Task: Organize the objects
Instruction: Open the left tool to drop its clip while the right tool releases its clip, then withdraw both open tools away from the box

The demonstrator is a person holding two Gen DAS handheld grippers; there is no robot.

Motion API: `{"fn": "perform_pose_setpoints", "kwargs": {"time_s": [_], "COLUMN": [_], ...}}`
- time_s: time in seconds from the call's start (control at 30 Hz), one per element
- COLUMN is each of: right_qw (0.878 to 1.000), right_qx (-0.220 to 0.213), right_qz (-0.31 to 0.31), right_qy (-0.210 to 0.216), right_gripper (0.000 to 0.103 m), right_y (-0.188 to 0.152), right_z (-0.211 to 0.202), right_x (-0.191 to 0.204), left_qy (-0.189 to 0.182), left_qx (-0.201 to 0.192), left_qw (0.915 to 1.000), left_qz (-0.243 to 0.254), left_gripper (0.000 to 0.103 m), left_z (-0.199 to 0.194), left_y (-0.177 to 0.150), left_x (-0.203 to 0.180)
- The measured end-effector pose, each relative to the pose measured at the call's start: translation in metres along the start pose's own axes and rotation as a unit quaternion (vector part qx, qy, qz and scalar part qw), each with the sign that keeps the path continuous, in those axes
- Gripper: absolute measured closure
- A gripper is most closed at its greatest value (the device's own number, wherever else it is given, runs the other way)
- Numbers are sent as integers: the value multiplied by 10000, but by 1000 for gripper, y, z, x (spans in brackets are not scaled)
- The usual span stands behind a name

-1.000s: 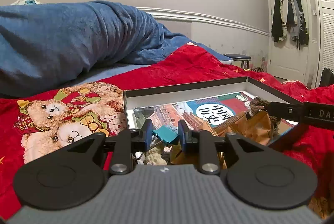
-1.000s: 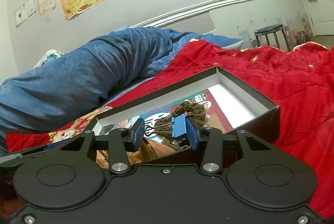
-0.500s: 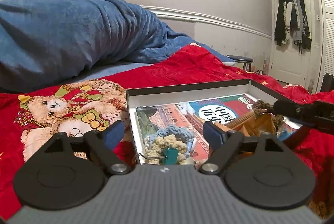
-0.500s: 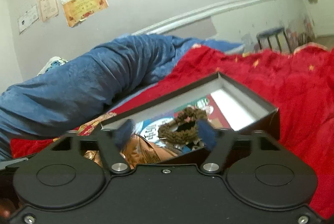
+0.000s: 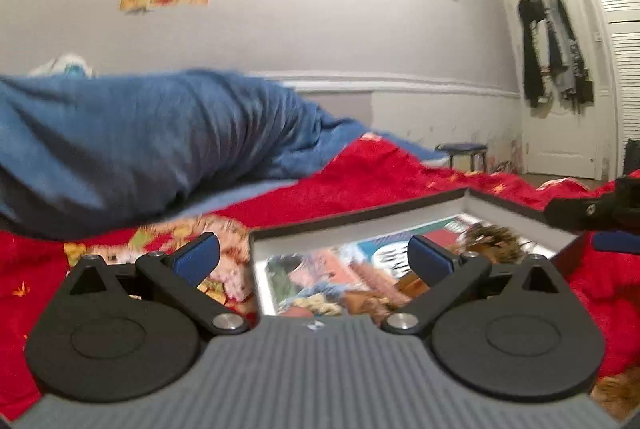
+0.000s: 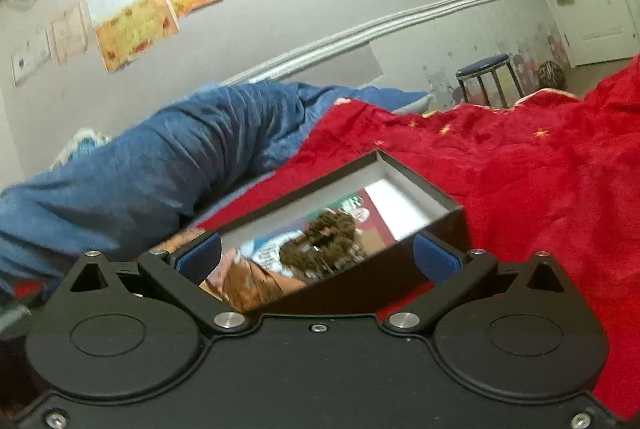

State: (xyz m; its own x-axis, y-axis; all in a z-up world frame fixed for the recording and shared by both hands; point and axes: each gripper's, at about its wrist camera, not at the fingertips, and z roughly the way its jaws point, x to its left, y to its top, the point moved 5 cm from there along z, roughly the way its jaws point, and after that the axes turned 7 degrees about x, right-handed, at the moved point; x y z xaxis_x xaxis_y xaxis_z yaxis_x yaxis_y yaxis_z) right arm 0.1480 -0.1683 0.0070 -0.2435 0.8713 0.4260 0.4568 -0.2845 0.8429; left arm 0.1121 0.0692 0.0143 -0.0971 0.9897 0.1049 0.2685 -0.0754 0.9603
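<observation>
A red blanket (image 6: 520, 181) is covering the bed, with a shallow box (image 6: 416, 185) lying on it. Both the left gripper (image 5: 316, 261) and right gripper (image 6: 318, 255) are opening wide, gripping nothing, while a brown yarn ring (image 6: 324, 241) is lying inside the box.

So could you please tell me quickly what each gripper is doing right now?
Left gripper: jaws opening, nothing between them.
Right gripper: jaws opening, nothing between them.

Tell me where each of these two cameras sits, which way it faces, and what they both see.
Left wrist: sits behind the left gripper, facing the box on the red blanket; jaws opening, nothing between; the right gripper pokes in.
Right wrist: sits behind the right gripper, facing the box; jaws opening, empty.
Shared: box, brown yarn ring, blue duvet, stool.
</observation>
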Motion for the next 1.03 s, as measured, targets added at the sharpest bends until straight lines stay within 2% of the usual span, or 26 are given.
{"fn": "perform_pose_setpoints", "kwargs": {"time_s": [0.13,0.2,0.33,0.43,0.53,0.73,1.03], "right_qw": [9967,9925,9878,9828,9779,9703,9665], "right_qx": [487,724,1106,1511,1551,1644,1696], "right_qz": [-510,-755,-885,-668,-930,-1219,-1331], "right_qy": [-395,-635,-652,-829,-1053,-1288,-1391], "right_gripper": [0,0,0,0,0,0,0], "right_y": [-4,-12,-27,-37,-41,-49,-47], "right_z": [-30,-43,-50,-31,-28,-25,-20], "right_x": [-3,-6,-15,-27,-19,-12,-9], "left_qy": [-235,-258,-453,-534,-547,-556,-488], "left_qx": [128,479,1315,1513,1794,2616,2824], "left_qw": [9996,9985,9902,9870,9820,9635,9579], "left_qz": [28,33,-145,90,220,-107,-181], "left_gripper": [0,0,0,0,0,0,0], "left_z": [-24,-30,-36,-35,-27,-5,2], "left_y": [2,-2,-18,-27,-34,-49,-56], "left_x": [-18,-28,-42,-52,-55,-51,-50]}}
